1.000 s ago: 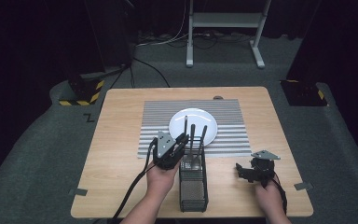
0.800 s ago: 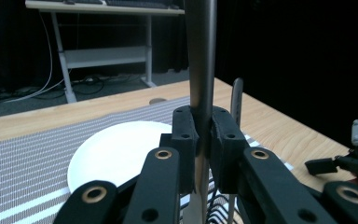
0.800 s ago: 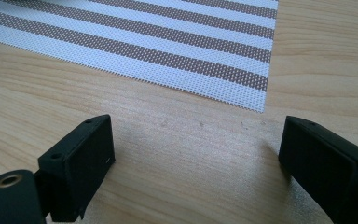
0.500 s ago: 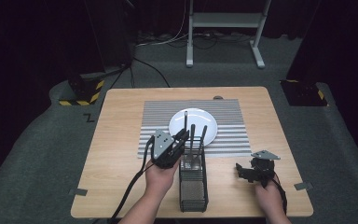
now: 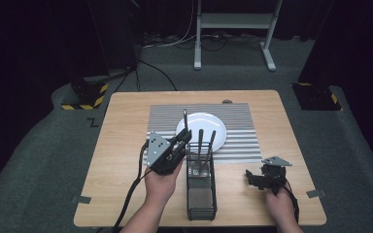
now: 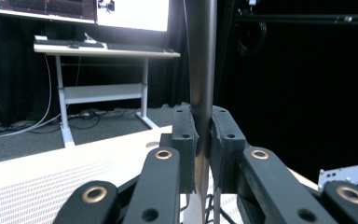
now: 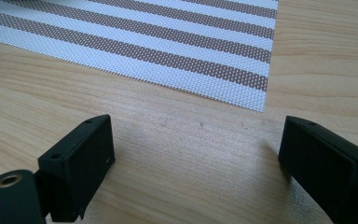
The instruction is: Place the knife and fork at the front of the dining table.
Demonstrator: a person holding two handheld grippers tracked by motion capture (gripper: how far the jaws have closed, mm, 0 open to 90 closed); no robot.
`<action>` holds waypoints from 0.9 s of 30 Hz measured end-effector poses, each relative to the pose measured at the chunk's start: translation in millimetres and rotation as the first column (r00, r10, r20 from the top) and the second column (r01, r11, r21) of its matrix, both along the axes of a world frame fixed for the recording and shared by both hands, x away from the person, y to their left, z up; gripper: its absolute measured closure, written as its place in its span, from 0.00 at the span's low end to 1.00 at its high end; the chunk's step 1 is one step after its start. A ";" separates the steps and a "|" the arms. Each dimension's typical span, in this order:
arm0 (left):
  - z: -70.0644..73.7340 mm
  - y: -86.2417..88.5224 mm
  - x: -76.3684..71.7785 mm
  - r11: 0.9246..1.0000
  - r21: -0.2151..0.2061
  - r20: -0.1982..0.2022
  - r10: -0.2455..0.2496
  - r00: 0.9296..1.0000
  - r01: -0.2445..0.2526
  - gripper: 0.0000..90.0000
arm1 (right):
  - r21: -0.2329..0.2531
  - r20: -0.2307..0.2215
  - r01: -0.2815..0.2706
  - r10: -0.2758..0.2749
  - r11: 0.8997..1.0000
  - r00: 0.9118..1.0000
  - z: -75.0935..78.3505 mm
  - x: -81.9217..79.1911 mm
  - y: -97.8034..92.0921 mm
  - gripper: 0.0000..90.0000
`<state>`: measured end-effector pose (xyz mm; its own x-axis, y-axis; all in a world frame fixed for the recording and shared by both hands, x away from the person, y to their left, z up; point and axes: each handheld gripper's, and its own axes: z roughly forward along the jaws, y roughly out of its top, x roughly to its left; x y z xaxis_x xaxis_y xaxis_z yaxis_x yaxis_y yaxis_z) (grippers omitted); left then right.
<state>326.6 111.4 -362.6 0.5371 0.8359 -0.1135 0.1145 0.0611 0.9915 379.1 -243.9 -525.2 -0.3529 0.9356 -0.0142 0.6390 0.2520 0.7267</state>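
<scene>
Between the left gripper's [image 5: 183,141] clamped jaws stood an upright utensil handle [image 6: 201,70], the caddy [image 5: 201,187] just right of it. Right gripper [image 5: 253,177] rested open on bare table [image 7: 191,154].

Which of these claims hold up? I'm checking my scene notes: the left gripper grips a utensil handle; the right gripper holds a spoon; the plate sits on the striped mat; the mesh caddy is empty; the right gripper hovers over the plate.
1. The left gripper is shut on a metal utensil handle: true.
2. The right gripper holds a spoon: false, it is open and holds nothing.
3. The round white plate sits on the striped placemat: true.
4. The black wire-mesh caddy is empty: false, two utensil handles stand in it.
5. The right gripper is over the plate: false, it is over bare wooden table.
</scene>
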 end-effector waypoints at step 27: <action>15.0 53.6 -4.8 0.993 -0.043 0.030 0.107 0.994 -0.106 0.90 | 0.000 0.000 0.000 0.000 1.000 1.000 0.0 0.0 0.0 0.11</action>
